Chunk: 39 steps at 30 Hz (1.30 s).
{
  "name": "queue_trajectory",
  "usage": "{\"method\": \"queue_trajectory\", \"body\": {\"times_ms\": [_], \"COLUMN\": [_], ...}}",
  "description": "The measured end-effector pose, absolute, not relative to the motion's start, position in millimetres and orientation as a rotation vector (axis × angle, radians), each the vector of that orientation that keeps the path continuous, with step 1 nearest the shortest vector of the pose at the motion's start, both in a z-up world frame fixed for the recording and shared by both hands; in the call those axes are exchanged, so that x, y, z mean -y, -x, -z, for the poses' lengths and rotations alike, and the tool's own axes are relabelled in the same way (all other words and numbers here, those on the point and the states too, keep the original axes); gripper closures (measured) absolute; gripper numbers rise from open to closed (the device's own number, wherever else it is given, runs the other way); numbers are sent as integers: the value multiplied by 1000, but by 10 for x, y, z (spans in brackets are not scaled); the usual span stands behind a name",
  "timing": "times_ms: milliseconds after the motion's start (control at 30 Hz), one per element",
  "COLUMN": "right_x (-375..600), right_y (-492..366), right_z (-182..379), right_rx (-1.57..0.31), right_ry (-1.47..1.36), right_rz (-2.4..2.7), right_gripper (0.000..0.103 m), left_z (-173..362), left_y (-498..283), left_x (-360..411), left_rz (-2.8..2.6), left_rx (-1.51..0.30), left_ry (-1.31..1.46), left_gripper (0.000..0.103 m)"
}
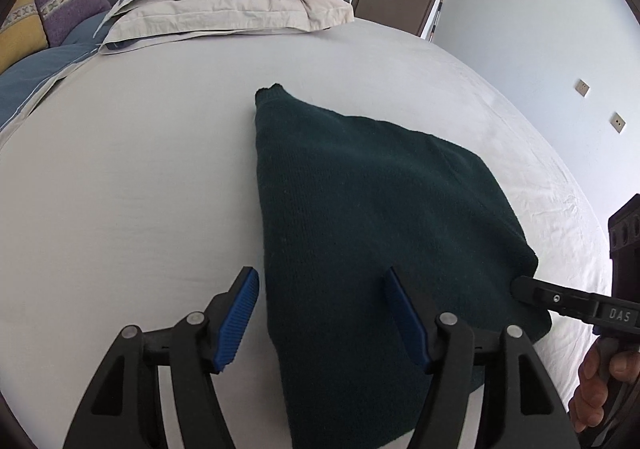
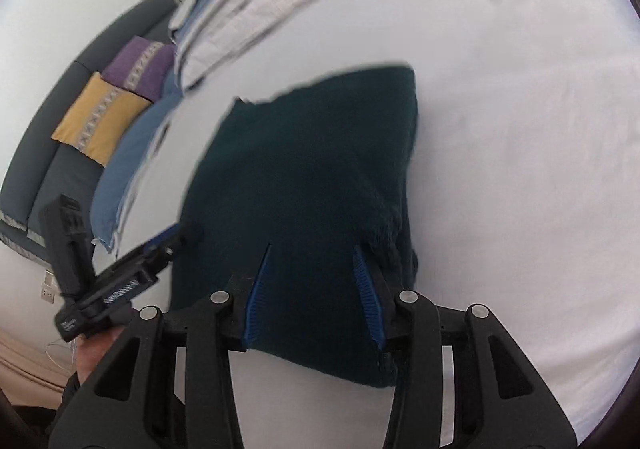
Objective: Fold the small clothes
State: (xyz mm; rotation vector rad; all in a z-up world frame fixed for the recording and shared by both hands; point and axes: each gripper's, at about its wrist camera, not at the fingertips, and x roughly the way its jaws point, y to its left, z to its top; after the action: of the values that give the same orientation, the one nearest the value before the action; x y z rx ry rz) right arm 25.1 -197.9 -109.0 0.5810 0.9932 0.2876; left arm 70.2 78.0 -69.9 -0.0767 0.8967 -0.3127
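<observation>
Both tools are matte black plastic: the left gripper point(image 1: 322, 313) and the right gripper point(image 2: 310, 291) each carry two forked, cut-out linkage arms joined by round silver pivot pins, ending in fingers point(image 1: 238, 319) faced with ribbed blue pads. From the left camera, the other tool shows a slim black bar with a small screw and pale raised lettering — "DAS" — beside a boxy black body. A hand point(image 1: 596, 385) wraps its grip, and a dark sleeve point(image 2: 68, 389) shows in the right view.
</observation>
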Motion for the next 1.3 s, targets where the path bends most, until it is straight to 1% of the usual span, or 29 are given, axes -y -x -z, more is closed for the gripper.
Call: {"method": "queue_trajectory", "body": {"times_ms": [100,167,200,233,267,300,367,433,467,533,667,700,767,867,967,1133,1300], "right_x": [2077,2113,2104,2108,2077,2029,1975,1892,1867,1838,1882,1886,1854,1738,1615,1446,1336], "right_y": [-56,113,203,358,508,655,976,1184,1326,1500,1541,1542,1491,1333,1156,991,991], "right_z": [1000,755,601,414,219,48,-272,-519,-615,-782,-981,-988,-966,-784,-464,-28,83], "right_rx": [-932,-861,-806,-745,-679,-614,-478,-342,-272,-200,-299,-312,-389,-509,-630,-723,-733], "right_ry": [-603,-528,-483,-433,-371,-309,-206,-148,-132,-127,-216,-240,-257,-228,-185,-160,-140], "right_rz": [-260,-210,-193,-174,-146,-113,-48,14,47,68,-17,-18,17,61,90,103,109], "right_gripper": [65,64,62,62,62,62,49,7,0,0,0,0,0,0,0,0,0], "left_z": [581,405,298,179,63,-66,-328,-549,-653,-834,-968,-945,-810,-502,-217,-4,4], "left_y": [-485,-282,-221,-119,-28,82,305,478,545,636,723,720,640,570,518,519,524], "left_x": [-818,-866,-868,-875,-889,-881,-862,-839,-836,-834,-852,-835,-794,-762,-787,-867,-901], "left_rz": [294,270,245,218,188,141,52,15,10,11,2,1,9,70,77,44,19], "left_rx": [-830,-763,-718,-667,-613,-555,-452,-397,-382,-361,-336,-347,-433,-598,-707,-761,-752], "left_ry": [33,9,-4,-18,-31,-47,-76,-94,-96,-86,-58,-61,-78,-68,-51,-29,-49], "left_gripper": [34,28,25,16,2,0,0,0,0,0,0,0,0,0,0,0,0]}}
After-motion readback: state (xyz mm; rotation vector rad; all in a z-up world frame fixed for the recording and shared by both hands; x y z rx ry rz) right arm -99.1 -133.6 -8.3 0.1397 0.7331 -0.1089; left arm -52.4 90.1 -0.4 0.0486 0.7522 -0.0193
